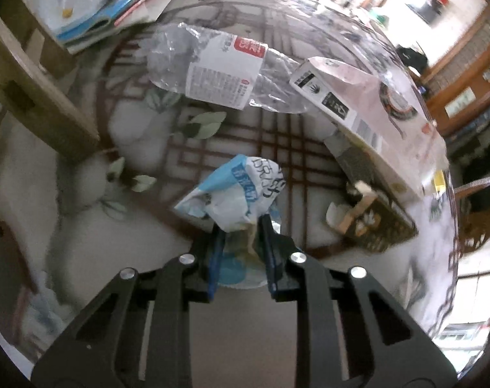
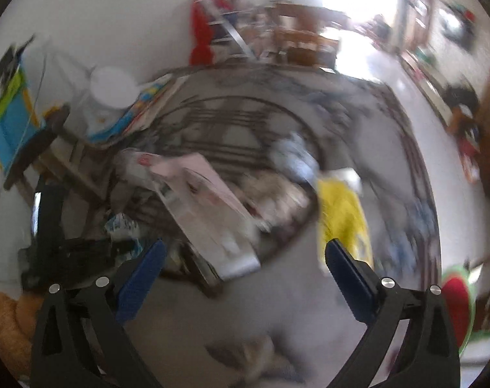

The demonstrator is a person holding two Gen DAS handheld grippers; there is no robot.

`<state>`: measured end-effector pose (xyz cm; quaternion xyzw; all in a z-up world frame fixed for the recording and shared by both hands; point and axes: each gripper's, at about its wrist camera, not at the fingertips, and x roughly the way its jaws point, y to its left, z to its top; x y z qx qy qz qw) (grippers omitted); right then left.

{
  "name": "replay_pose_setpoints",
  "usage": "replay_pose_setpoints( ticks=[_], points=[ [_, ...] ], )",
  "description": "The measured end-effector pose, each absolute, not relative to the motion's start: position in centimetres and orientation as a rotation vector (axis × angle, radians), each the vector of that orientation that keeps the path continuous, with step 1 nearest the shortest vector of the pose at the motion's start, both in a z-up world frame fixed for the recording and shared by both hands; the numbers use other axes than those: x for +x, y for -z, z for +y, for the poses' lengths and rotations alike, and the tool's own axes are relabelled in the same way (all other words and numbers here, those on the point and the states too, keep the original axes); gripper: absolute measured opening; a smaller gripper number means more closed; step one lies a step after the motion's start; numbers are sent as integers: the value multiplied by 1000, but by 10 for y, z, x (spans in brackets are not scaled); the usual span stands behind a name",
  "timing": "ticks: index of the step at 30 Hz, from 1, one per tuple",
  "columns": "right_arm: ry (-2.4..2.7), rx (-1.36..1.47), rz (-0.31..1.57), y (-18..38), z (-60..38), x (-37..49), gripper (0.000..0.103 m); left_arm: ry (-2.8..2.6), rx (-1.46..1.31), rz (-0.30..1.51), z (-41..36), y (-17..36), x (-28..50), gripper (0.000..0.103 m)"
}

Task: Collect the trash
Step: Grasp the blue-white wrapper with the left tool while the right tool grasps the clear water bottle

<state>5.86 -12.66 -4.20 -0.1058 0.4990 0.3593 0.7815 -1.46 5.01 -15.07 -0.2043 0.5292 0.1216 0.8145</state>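
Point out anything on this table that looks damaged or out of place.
A crushed clear plastic bottle lies flattened on its side on the table, partly under a tilted pink carton. The left hand-held gripper pinches a crumpled blue-and-white wrapper. The right hand-held gripper is open, holding nothing.

I see a white and light-blue crumpled wrapper [image 1: 235, 190] with dark lettering between my left gripper's [image 1: 240, 226] blue-padded black fingers. The crushed bottle [image 1: 212, 68] is clear, its label white with a red patch. The box [image 1: 358, 97] is pale pink with black panels. The table [image 1: 148, 242] is whitish — brown lattice lines, grey-green leaves. A yellow packet [image 2: 342, 213] shows blurred.
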Motion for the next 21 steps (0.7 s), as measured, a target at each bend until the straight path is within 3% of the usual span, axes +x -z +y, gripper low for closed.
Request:
replay_pose_setpoints(
  ticks=[5,8,11,17,18,20,21],
  points=[
    [-931,-472,1063,50,-27,73,96,-207,-396,1116,55,148,-37,22],
    [-981,-660,1125,77,39,76,96,-190,-372,1117,58,151,-45,22],
    [-1008,-916,1068,108,93,59,95,-183,-382,1114,65,153,-56,22],
    [-1009,-1128,1071,156,138,51,95,-187,-432,1102,80,155,-62,22],
    [-1015,-1135,1083,163,141,52,92,-187,-435,1103,81,155,-62,22],
    [-1033,-1124,1094,166,140,53,75,-190,-444,1102,87,156,-60,23],
    [-1048,-1105,1103,165,137,54,59,-193,-449,1100,88,156,-59,23]
  ],
)
